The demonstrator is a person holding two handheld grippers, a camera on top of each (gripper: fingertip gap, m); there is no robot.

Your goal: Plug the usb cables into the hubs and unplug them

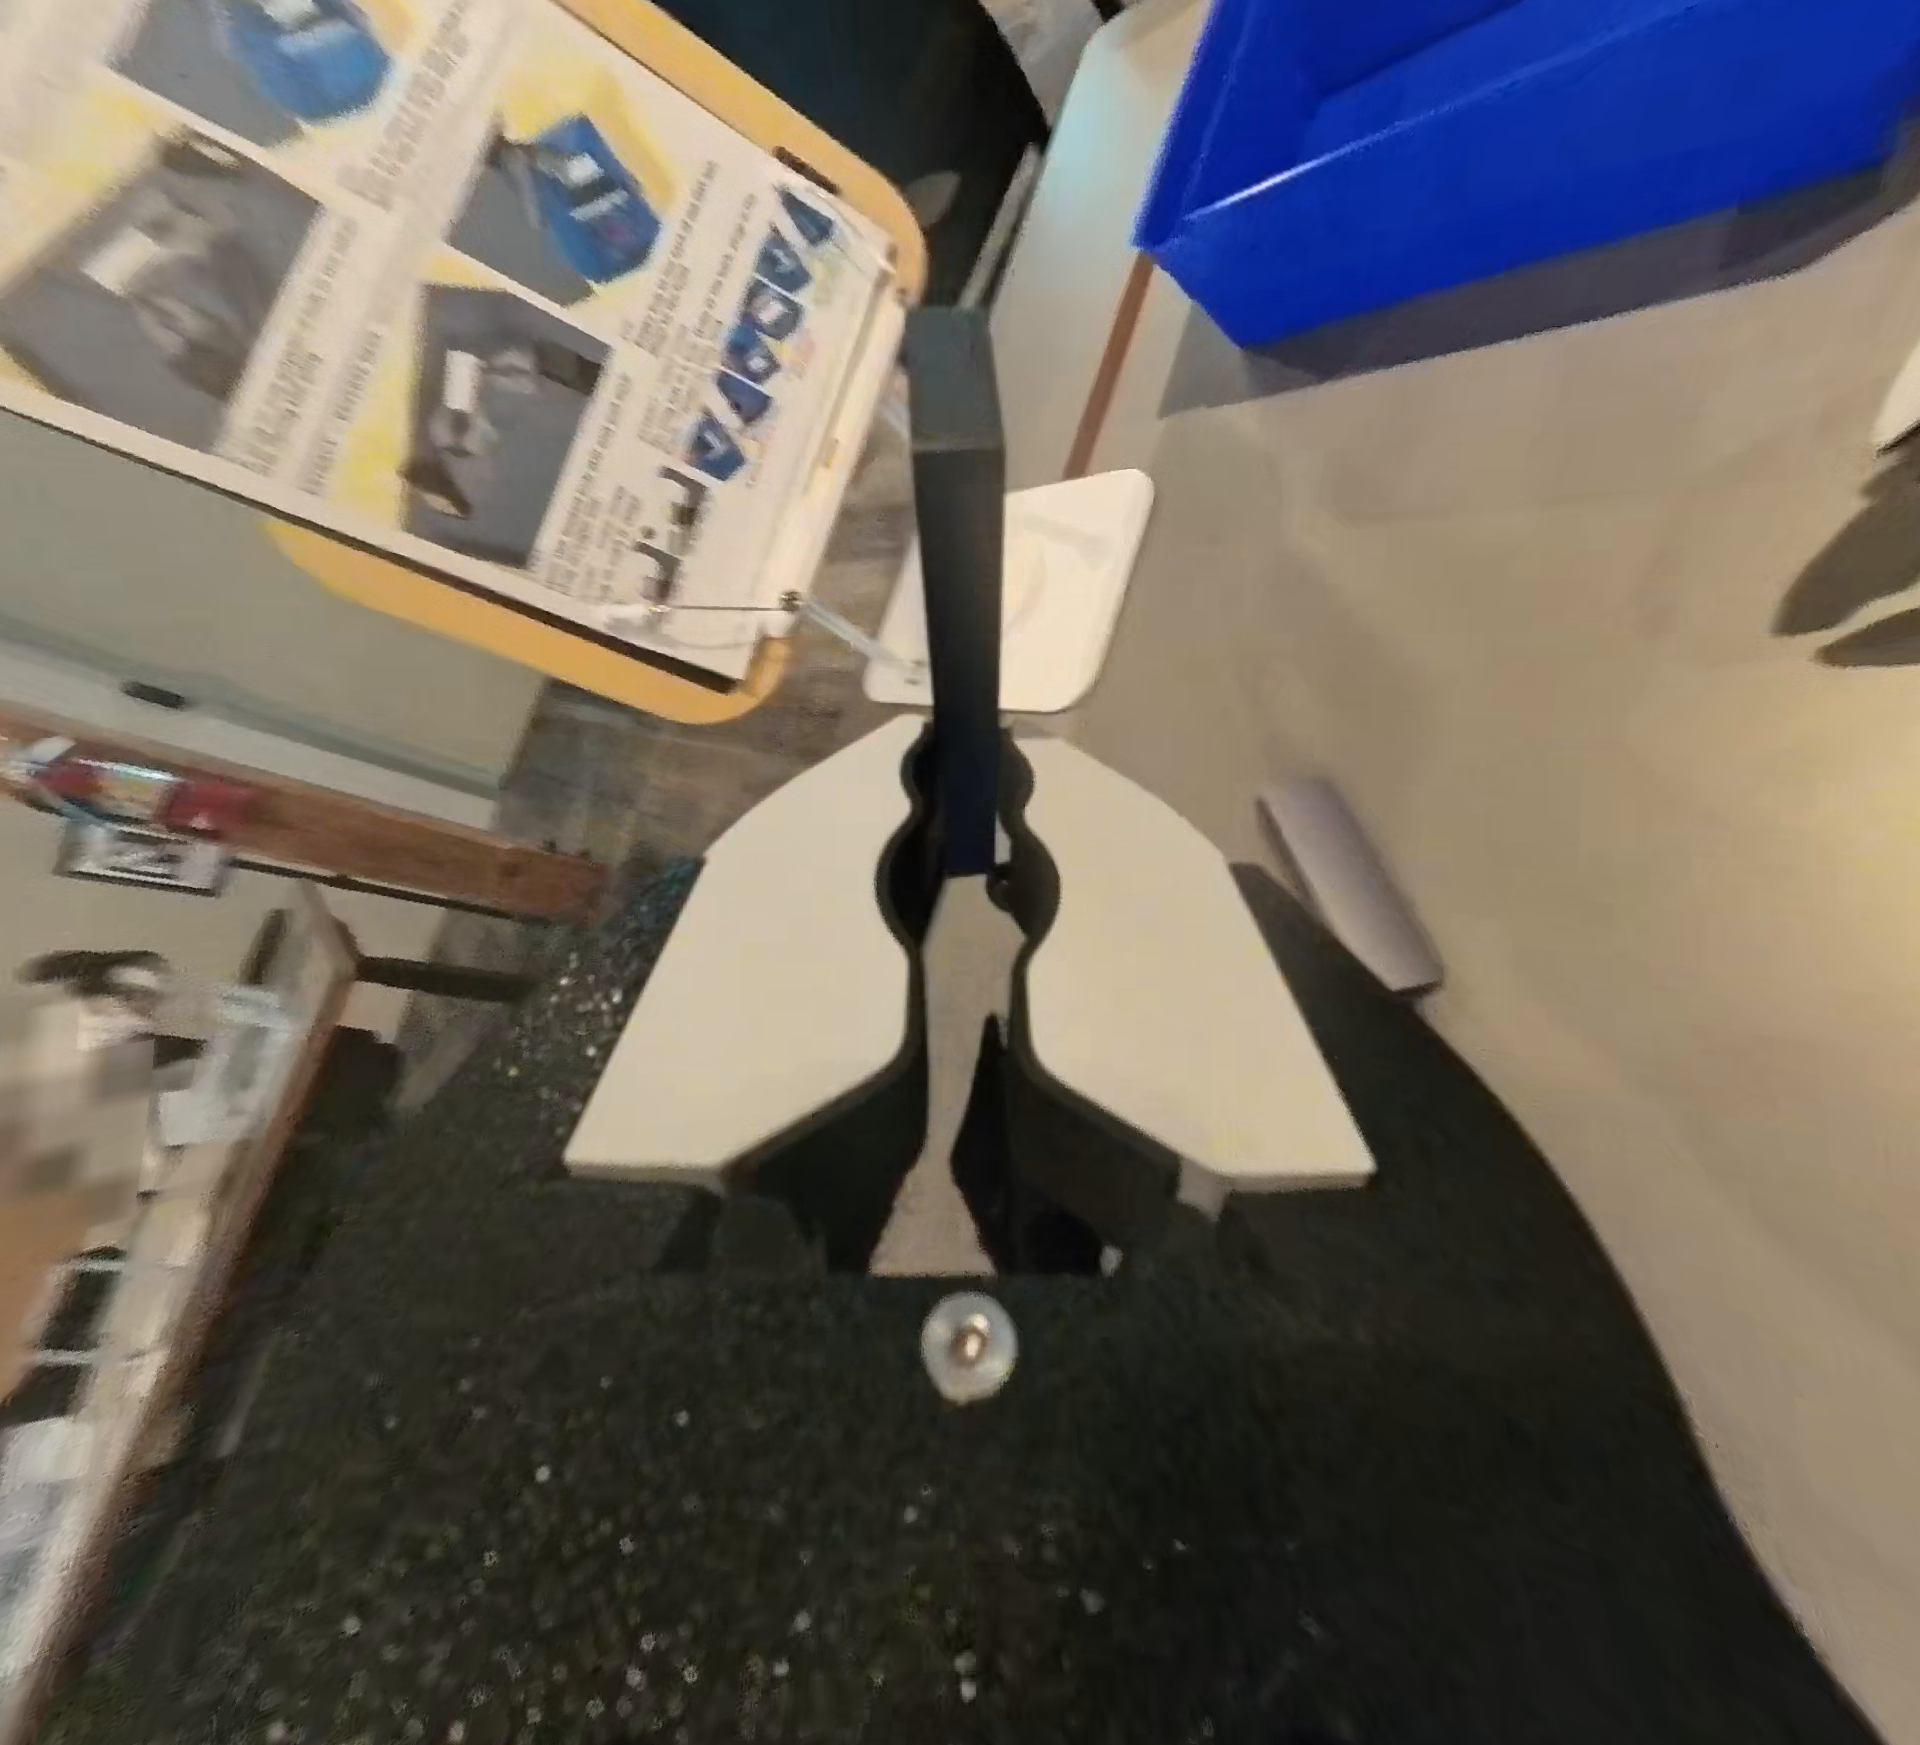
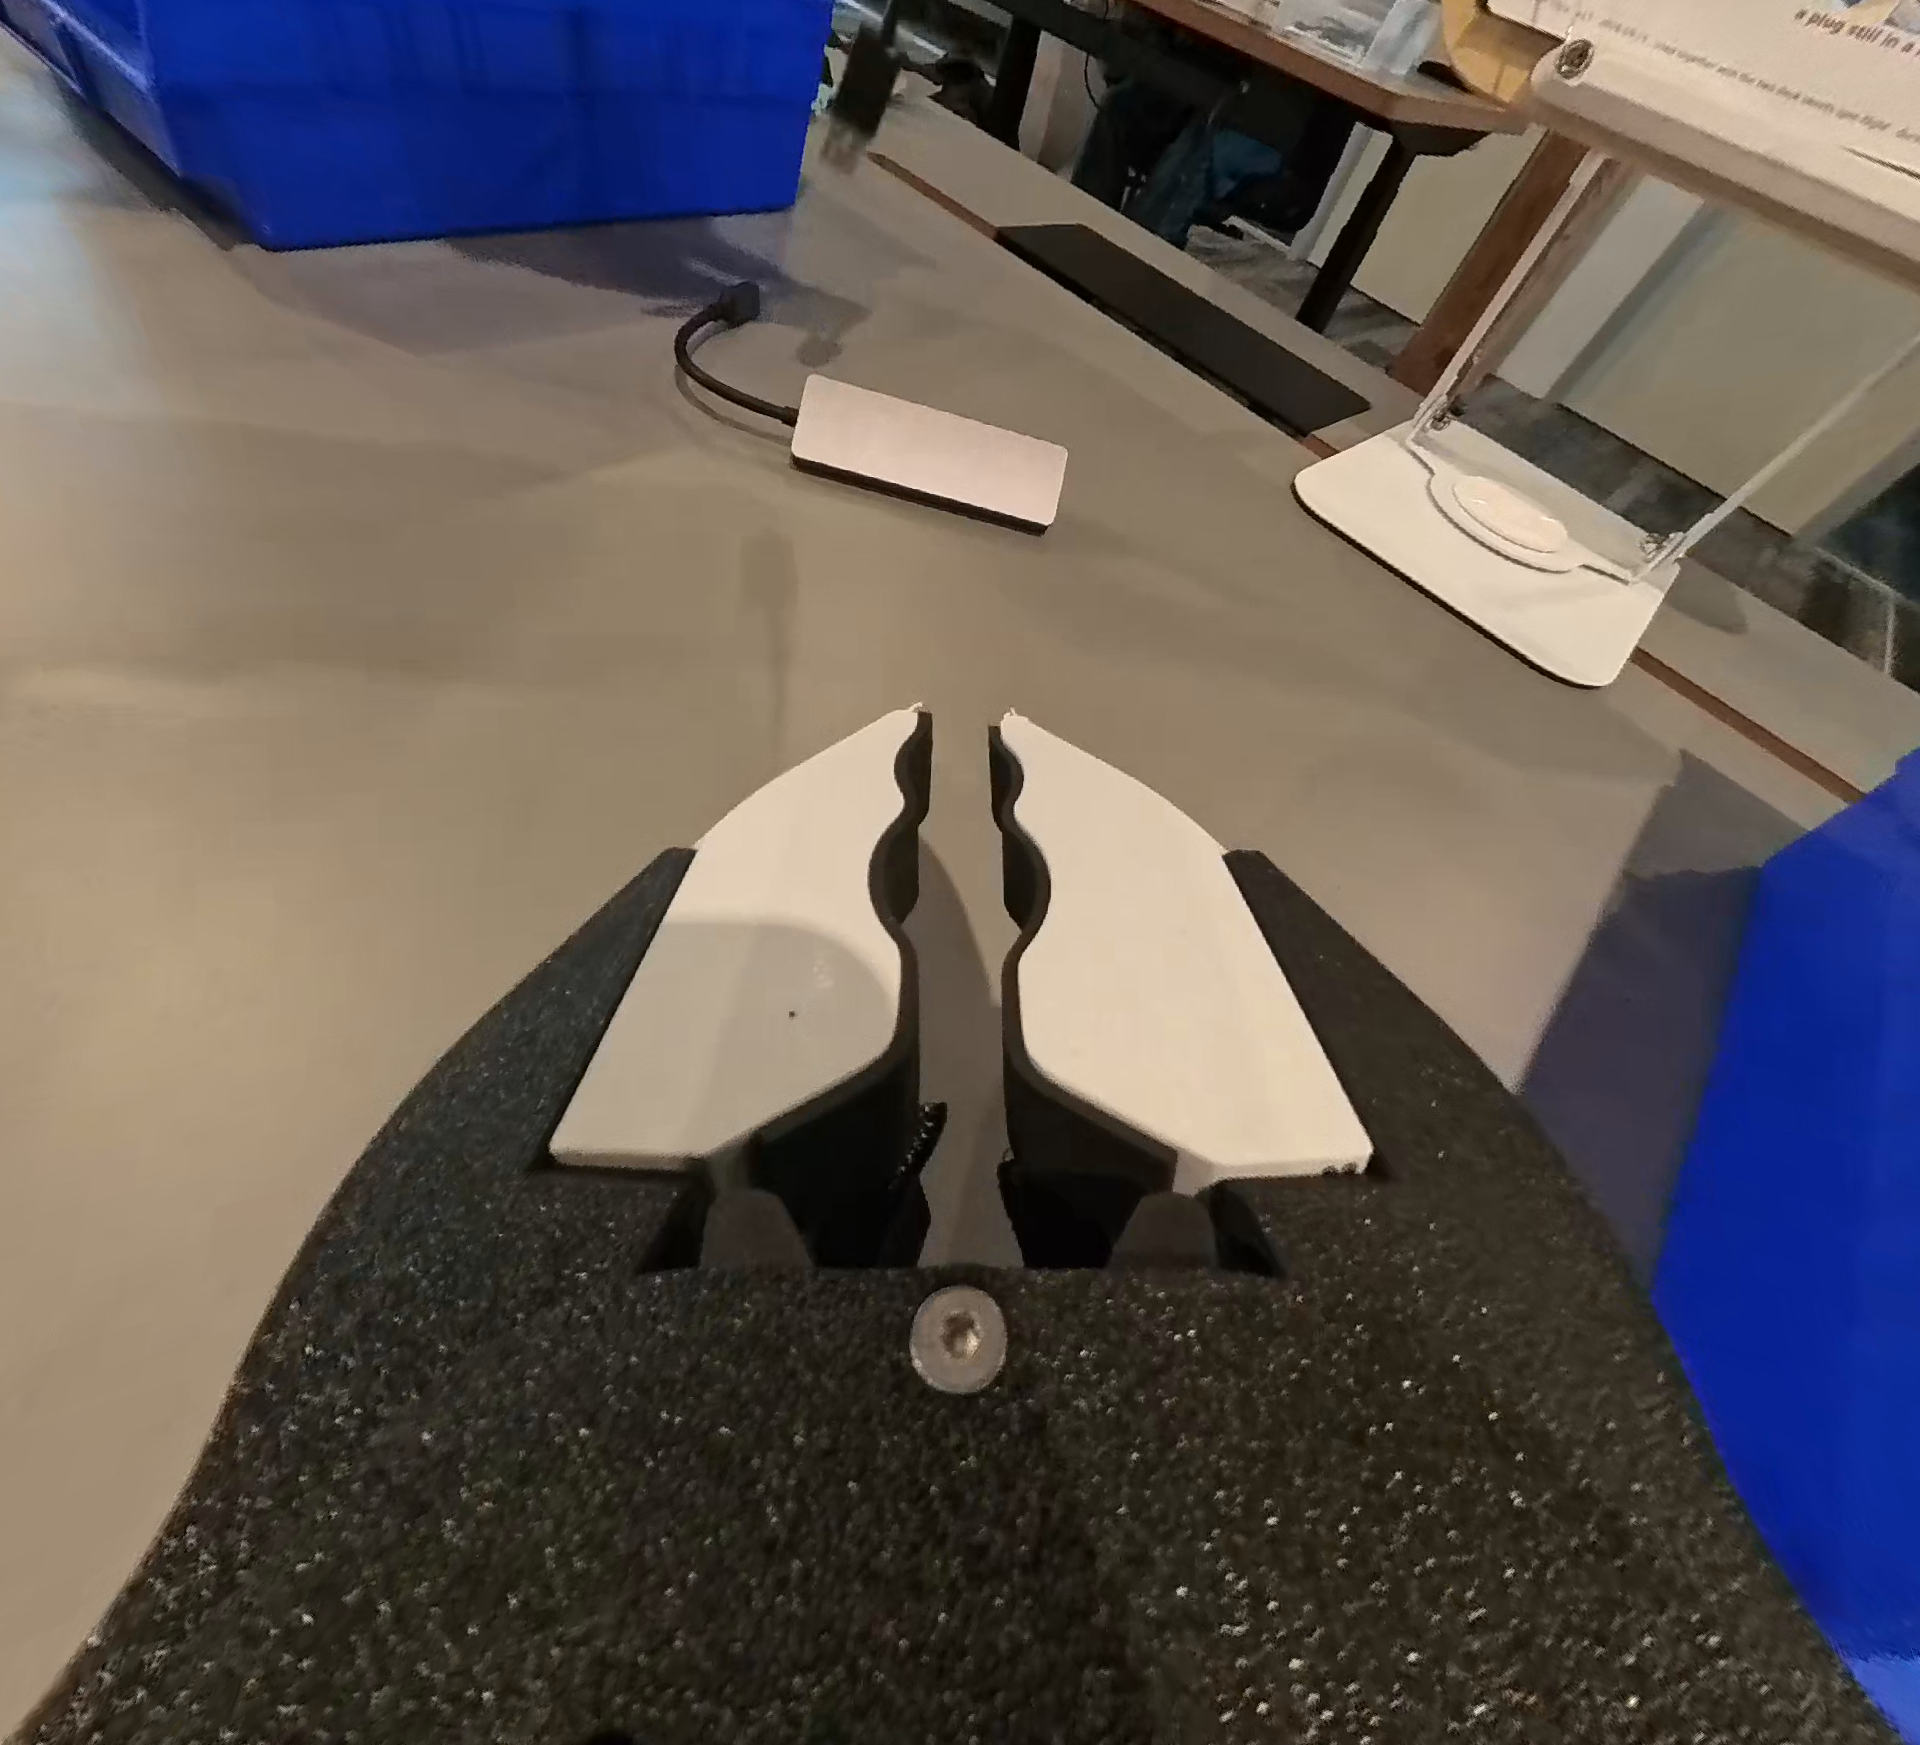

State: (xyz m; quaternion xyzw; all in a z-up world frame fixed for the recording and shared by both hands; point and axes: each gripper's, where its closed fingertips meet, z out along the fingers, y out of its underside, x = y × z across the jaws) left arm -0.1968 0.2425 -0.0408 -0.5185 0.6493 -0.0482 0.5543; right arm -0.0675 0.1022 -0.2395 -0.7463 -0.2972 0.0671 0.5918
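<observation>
One cable (image 1: 954, 490) sits clamped in left gripper (image 1: 961, 760), right gripper (image 2: 961, 729) slightly apart, empty: pin hub (image 2: 928, 454) first, then align plug squarely.

A flat silver USB hub (image 2: 928, 467) lies on the grey table, its short black cord (image 2: 717, 365) curling away unplugged; a dark USB cable plug (image 1: 951, 407) sticks up, held aloft.
</observation>
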